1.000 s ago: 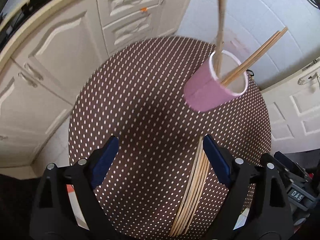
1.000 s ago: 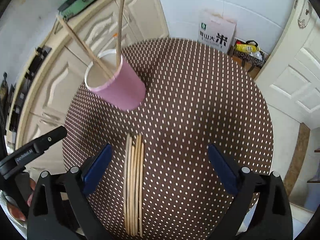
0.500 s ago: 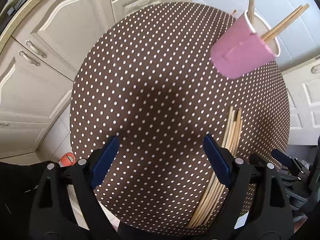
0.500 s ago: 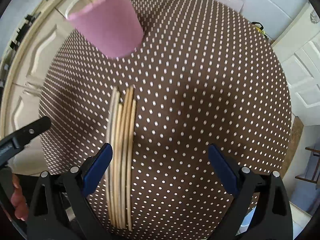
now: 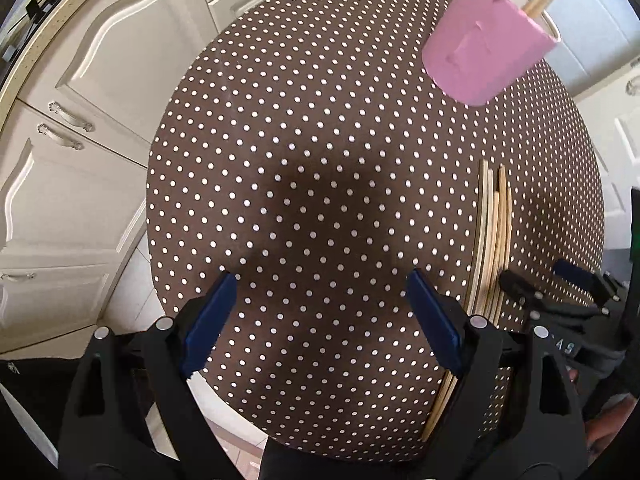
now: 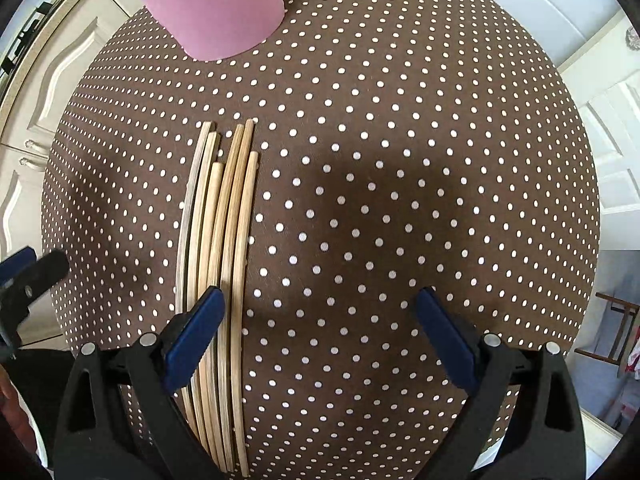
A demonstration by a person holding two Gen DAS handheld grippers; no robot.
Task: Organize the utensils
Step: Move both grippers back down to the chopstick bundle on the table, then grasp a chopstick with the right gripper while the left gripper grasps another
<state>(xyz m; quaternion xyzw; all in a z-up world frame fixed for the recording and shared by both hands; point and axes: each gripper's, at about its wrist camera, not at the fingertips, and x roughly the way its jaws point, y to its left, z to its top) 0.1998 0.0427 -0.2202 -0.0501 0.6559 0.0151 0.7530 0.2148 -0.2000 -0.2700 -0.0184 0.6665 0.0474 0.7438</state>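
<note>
Six chopsticks (image 6: 224, 248) lengthwise toward cup (image 6: 208, 4)

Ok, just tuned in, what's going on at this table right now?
A person is sorting chopsticks with two handheld grippers. A pink cup on the polka-dot table already holds a few chopsticks. A bundle of loose chopsticks lies flat on the cloth. Both the left gripper and the right gripper are open and empty above the table, the right one nearest the bundle.

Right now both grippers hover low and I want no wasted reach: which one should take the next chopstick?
Probably the right gripper: its open jaws already overlap the chopsticks; they lie outside the left gripper.
</note>
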